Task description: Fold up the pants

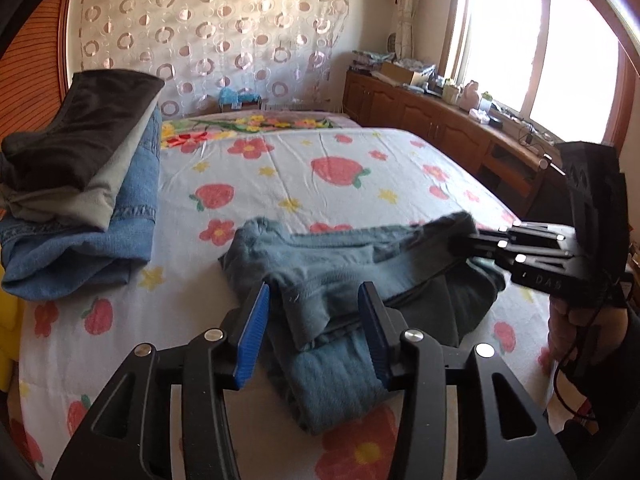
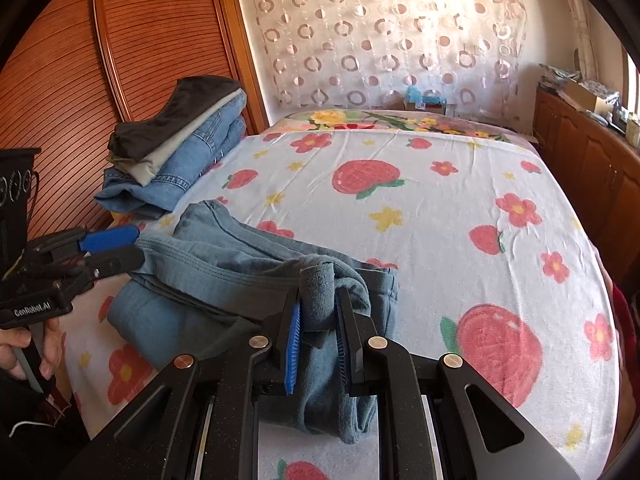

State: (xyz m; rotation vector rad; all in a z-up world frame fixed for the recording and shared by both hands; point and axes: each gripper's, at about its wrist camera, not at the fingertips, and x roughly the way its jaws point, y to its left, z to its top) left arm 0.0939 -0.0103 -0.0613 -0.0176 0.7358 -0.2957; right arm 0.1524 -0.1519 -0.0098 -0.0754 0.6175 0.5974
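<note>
Teal-blue pants lie partly folded and bunched at the near edge of the bed; they also show in the right wrist view. My left gripper is open, its blue pads either side of a fold of the pants without pinching it; it shows from the side in the right wrist view. My right gripper is shut on a bunched edge of the pants, lifting it slightly; it shows in the left wrist view gripping the fabric's right end.
A stack of folded clothes, black on grey on denim, sits on the bed's left side, also in the right wrist view. The strawberry-print sheet covers the bed. A wooden cabinet runs along the right under the window.
</note>
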